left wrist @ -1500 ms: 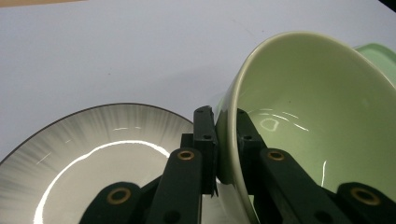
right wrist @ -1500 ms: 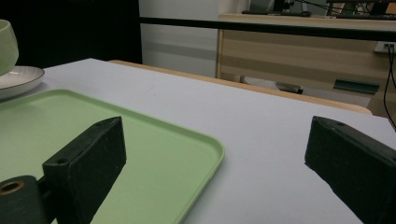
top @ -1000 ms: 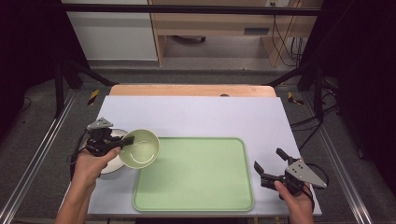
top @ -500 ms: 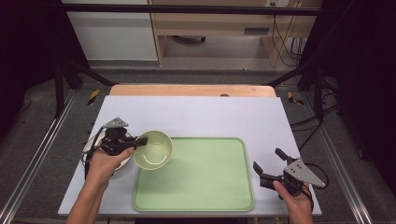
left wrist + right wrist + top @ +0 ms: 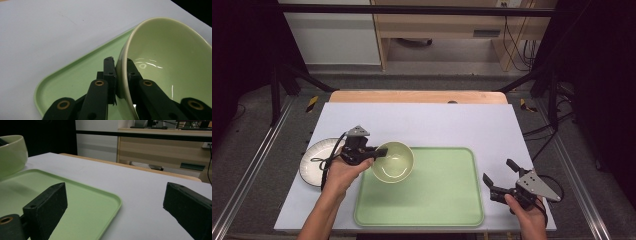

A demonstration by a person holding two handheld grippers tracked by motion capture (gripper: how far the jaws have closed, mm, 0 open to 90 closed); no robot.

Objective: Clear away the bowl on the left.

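Observation:
A pale green bowl (image 5: pixel 393 161) hangs above the left end of the green tray (image 5: pixel 437 195), and my left gripper (image 5: pixel 379 153) is shut on its left rim. In the left gripper view the two black jaws pinch the bowl's wall (image 5: pixel 160 62) with the tray's corner (image 5: pixel 72 75) underneath. At the table's front right my right gripper (image 5: pixel 501 178) stands open, holding nothing, just beyond the tray's right edge. In the right gripper view its jaws spread wide over the tray's rim (image 5: pixel 110 202), and the bowl (image 5: pixel 11 153) shows at far left.
A white plate (image 5: pixel 314 160) lies on the lavender table cover (image 5: pixel 452 125) to the left of the tray, partly behind my left hand. A wooden table edge (image 5: pixel 417 96) runs along the back. Dark frame rails flank both sides.
My left gripper has carried the bowl rightward from over the white plate to over the tray's left end. The right gripper has stayed where it was.

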